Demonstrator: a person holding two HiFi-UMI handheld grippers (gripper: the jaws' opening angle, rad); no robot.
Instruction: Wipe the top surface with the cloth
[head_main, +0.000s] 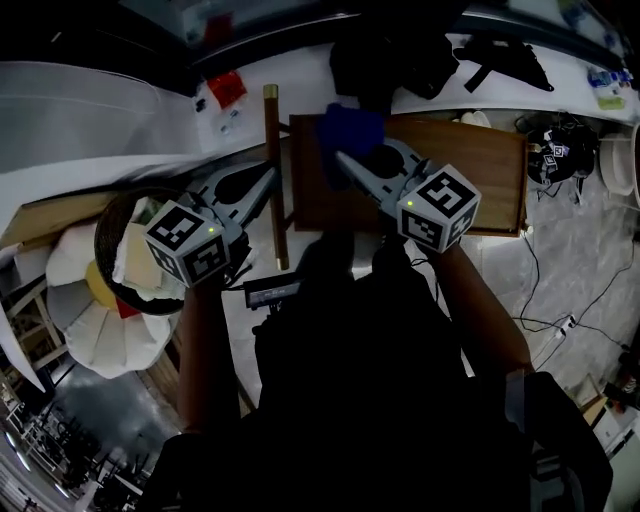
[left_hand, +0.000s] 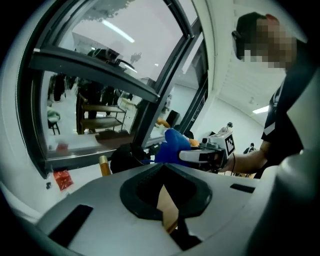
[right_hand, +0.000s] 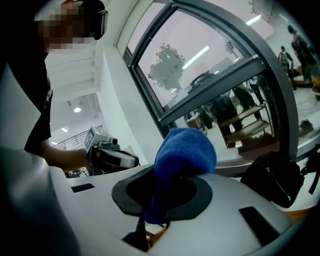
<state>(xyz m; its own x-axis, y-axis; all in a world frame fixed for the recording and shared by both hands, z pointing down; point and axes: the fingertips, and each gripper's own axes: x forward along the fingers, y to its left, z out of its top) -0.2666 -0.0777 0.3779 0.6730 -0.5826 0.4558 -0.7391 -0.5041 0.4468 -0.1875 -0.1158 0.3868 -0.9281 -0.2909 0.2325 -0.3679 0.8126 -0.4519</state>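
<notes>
1. The right gripper is clamped on the blue cloth. In the right gripper view the cloth fills the gap between the jaws and bulges up above their tips.
2. In the head view the cloth sits at upper centre. It hangs off the front of the right gripper, over the far left corner of the brown wooden top surface.
3. The head view does not show whether the cloth touches the wood.
4. The left gripper has its jaws together at the tips, with nothing held between them.
5. The left gripper sits left of the wooden top, beside an upright wooden post and well apart from the cloth.
6. In the left gripper view the cloth shows at mid-frame, ahead of the right gripper.
7. A dark round basket lies at the left of the head view.
</notes>
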